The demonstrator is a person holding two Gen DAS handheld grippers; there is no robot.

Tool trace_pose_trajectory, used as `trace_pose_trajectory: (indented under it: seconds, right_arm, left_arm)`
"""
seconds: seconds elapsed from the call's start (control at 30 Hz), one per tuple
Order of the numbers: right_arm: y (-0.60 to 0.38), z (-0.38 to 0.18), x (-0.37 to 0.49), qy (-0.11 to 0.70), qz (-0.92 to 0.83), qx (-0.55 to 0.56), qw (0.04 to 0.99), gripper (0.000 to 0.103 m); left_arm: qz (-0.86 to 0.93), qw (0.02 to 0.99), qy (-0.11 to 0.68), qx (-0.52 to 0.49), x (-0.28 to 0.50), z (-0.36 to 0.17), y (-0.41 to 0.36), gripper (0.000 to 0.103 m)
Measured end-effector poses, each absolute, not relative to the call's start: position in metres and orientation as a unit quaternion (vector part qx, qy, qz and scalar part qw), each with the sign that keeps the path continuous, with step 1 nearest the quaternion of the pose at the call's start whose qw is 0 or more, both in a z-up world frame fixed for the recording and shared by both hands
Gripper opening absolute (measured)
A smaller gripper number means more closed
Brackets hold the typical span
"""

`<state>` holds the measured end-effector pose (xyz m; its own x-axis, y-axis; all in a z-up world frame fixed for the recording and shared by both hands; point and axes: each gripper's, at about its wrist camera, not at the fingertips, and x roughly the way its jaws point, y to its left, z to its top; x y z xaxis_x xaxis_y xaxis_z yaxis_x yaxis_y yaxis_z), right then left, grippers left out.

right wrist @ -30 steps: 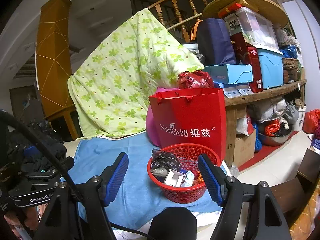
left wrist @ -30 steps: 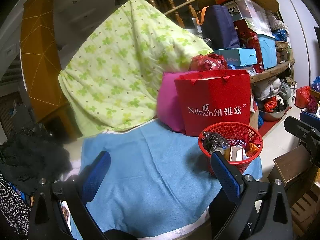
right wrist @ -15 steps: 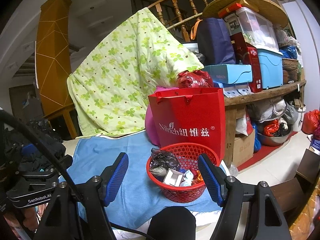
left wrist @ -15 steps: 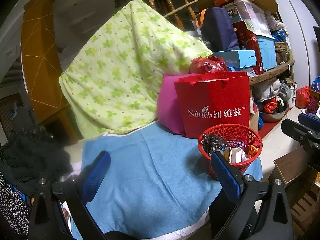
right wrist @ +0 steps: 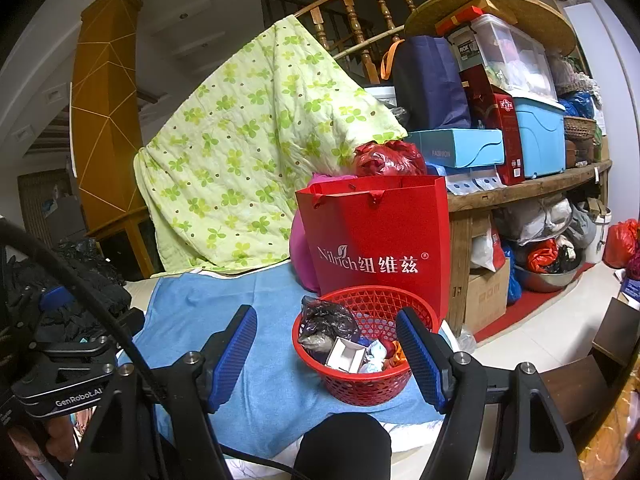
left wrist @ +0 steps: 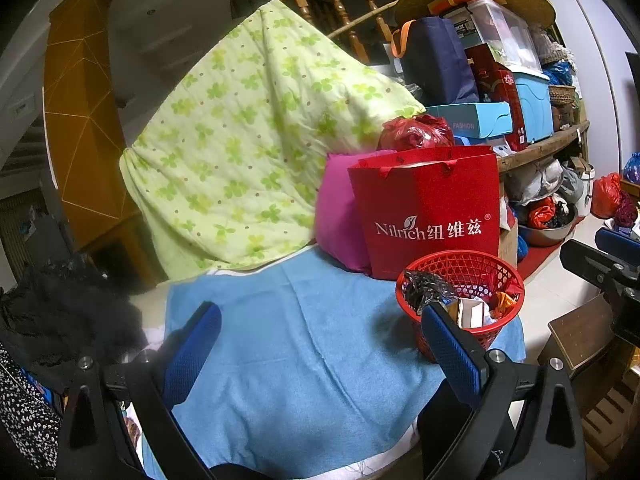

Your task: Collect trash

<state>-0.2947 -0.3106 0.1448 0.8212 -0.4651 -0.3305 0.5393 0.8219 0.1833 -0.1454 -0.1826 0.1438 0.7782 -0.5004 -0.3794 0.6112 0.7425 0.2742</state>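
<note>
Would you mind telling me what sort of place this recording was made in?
Probably a lived-in home's cluttered storage corner under a staircase: a wooden banister, a shelf piled with boxes, and a quilt draped behind the blue cloth.

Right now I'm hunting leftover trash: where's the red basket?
The red basket sits on the blue cloth, directly before the red gift bag, between the right gripper's fingers.

I count one red mesh basket (right wrist: 362, 376), one red paper bag (right wrist: 378, 240), one pink cushion (left wrist: 336, 220), one blue towel (left wrist: 300, 352) and one green clover quilt (left wrist: 248, 152). In the basket I make out one black plastic bag (right wrist: 326, 322) and one small white box (right wrist: 345, 355).
</note>
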Motion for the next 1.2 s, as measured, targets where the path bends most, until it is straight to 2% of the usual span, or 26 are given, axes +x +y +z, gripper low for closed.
trace_pose_trajectory:
  seconds: [1.2]
  right_arm:
    - [-0.3165, 0.1454, -0.2974, 0.135, -0.267, 0.135, 0.945, 0.075]
  left_arm:
    - [-0.31, 0.919, 0.139, 0.199, -0.1496, 0.1461, -0.1867, 0.1]
